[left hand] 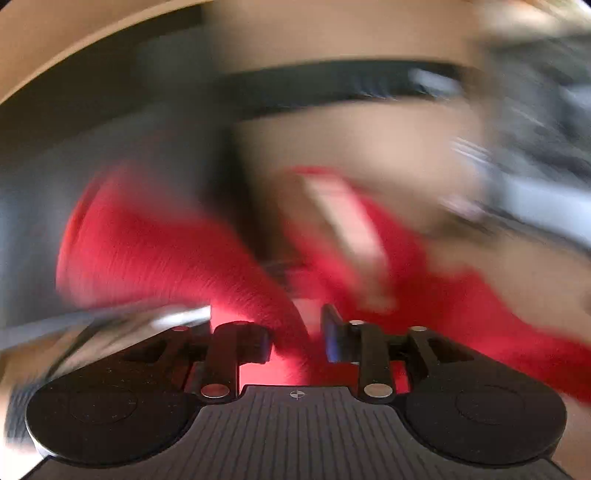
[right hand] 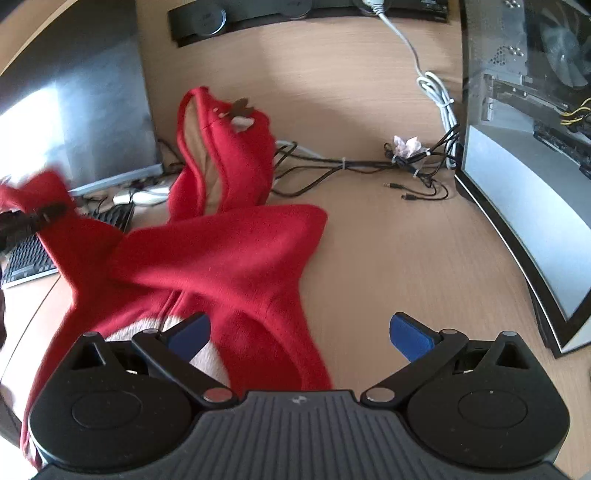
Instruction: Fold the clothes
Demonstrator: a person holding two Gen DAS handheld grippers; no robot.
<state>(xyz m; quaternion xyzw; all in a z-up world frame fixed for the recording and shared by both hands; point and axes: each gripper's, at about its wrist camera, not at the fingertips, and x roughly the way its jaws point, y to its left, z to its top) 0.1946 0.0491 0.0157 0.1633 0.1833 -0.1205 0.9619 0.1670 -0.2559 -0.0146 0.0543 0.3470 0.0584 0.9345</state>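
Observation:
A red fleece hooded garment with a beige lining lies spread on the wooden desk, its hood toward the far side. My right gripper is open and empty just above the garment's near edge. My left gripper is shut on a fold of the red garment; that view is heavily blurred by motion. In the right wrist view the left gripper shows at the far left, holding up a red sleeve.
A computer case with a glass side stands at the right. Tangled cables lie behind the garment. A keyboard and a silver box are at the left. A black bar lies at the desk's back.

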